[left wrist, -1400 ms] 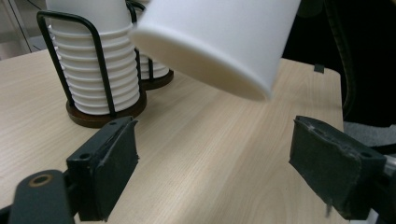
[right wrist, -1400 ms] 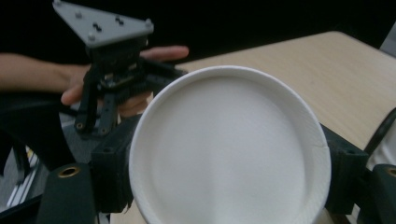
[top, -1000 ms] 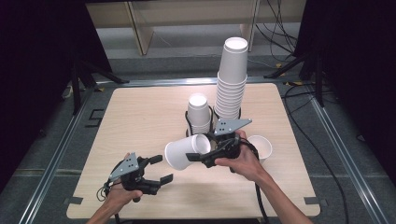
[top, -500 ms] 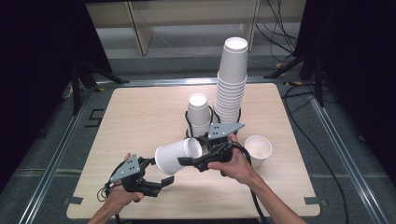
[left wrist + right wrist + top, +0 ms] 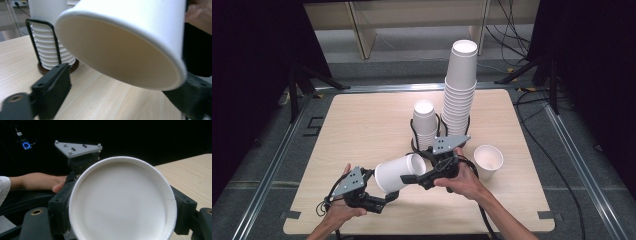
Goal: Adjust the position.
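Seemingly, in the high view the paper cup (image 5: pixel 399 172) is held on its side above the table (image 5: pixel 362 125) by the right gripper (image 5: pixel 414 179), clamped on its rim. From the left gripper view, the left gripper (image 5: pixel 120 97) has just been opening; its jaws are spread around the cup's base, not pressing. In the right gripper view, both jaws squeeze the rim, which could be crushed, or the cup dropped.

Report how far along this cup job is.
Done: one cup stands upright on the table. In hand: the right gripper grips a second cup sideways; the left gripper has just been opening its fingers, with that cup's end between them, unclamped. Left: probably setting it down; the tall stack and short stack remain in the rack.
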`<state>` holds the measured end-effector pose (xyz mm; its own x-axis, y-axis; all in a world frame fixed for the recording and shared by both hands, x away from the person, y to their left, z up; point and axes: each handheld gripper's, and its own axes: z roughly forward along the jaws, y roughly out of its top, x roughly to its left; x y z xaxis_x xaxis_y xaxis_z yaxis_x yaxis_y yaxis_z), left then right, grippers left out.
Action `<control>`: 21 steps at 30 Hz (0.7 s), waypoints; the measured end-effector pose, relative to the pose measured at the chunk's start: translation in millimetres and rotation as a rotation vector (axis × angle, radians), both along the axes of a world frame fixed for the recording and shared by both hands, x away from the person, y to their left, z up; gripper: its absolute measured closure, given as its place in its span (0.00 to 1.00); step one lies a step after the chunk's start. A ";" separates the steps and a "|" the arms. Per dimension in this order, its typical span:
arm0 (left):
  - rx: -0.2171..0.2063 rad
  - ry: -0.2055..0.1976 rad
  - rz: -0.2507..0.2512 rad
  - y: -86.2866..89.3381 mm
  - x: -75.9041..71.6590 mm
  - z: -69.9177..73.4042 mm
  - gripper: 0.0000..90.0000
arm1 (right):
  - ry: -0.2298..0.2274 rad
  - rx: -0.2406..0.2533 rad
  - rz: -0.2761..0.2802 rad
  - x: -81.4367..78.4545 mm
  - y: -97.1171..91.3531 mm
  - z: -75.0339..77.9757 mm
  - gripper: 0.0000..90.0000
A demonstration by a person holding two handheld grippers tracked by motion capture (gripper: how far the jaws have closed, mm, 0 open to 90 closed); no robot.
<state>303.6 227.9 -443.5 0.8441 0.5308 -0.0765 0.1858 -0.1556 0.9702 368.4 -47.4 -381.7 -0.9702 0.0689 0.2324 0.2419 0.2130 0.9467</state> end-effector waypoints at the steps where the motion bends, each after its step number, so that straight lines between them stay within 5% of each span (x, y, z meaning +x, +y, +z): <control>1: -0.011 0.000 -0.005 -0.9 1.1 -1.1 0.05 | -0.016 0.003 -0.006 0.3 0.1 -0.8 0.27; 3: 0.013 0.001 0.002 -0.2 0.3 -0.5 0.00 | 0.001 -0.007 0.011 -1.5 1.3 -2.7 0.27; 6: 0.026 -0.062 -0.012 -2.9 -0.9 -1.2 0.00 | 0.010 -0.010 0.020 -1.4 2.5 -4.4 0.27; 19: 0.051 -0.083 -0.052 -3.1 -4.6 -0.3 0.06 | 0.019 -0.026 0.047 -0.3 7.8 -11.7 0.27; 21: 0.022 -0.087 -0.055 -3.8 -3.6 -1.2 0.06 | 0.021 -0.025 0.047 -0.2 7.8 -11.8 0.27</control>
